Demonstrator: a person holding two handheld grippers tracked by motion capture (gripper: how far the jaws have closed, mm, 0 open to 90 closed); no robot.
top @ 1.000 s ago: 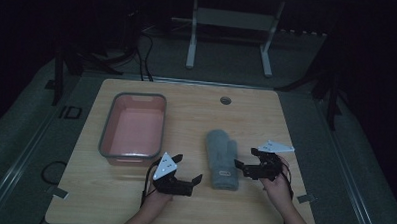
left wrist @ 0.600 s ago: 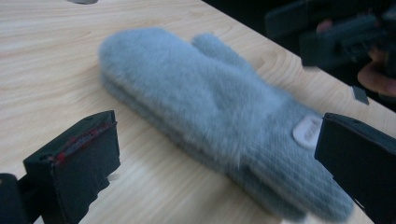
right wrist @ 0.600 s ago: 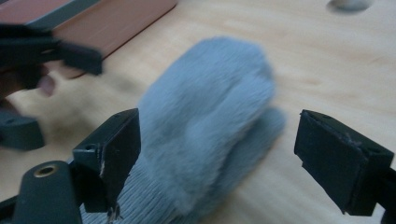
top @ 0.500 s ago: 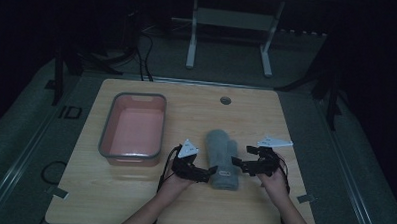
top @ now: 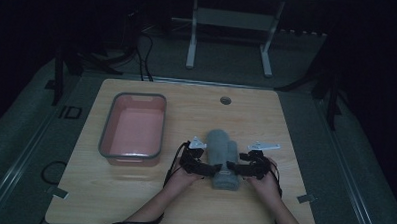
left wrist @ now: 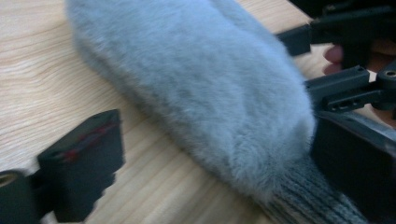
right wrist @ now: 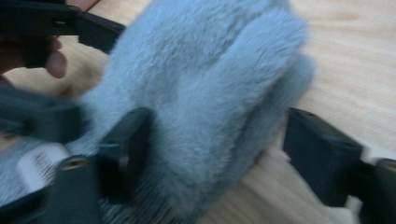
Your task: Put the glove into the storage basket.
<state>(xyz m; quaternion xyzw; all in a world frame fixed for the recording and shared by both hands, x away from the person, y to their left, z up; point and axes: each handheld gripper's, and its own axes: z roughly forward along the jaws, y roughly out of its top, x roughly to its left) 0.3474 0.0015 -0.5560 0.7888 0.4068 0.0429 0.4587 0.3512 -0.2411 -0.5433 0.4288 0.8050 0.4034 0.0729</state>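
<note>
Grey fluffy mitten flanked by two grippers near the front of the table

High view: grey fluffy mitten with a ribbed knit cuff (top: 223,157) lying on the light wooden table (top: 286,120), right of centre, toward the near edge, cuff end nearest the person. Left gripper (top: 215,168) brought in from the left, touching the mitten low on its left side; right gripper (top: 232,168) brought in from the right, touching its right side at about the same level. Left hand (top: 184,176) and right hand (top: 264,180) wrapped around the gripper bodies, forearms entering from the bottom edge. Grey-rimmed pink rectangular plastic bin (top: 134,130) well apart on the left half of the table. Small round grommet hole (top: 225,100) near the far edge. White metal stand legs (top: 229,38) on the dark floor beyond.

Left gripper view: jaws spread wide apart, one black pad at lower left over bare wood, the other at lower right against the knit cuff. Mitten (left wrist: 201,88) lying between them, fur side up, ribbed cuff at the bottom right. Right gripper's black arms (left wrist: 345,60) at the upper right, just beside the mitten, with a fingertip behind.

Right gripper view: jaws parted, left jaw pressed into the fur, right jaw clear of the mitten over the wood. Mitten (right wrist: 210,93) between, thumb lobe raised toward the upper right, white label near the cuff at lower left. Left gripper's black arm (right wrist: 70,25) and fingers at the upper left, slightly blurred.
</note>
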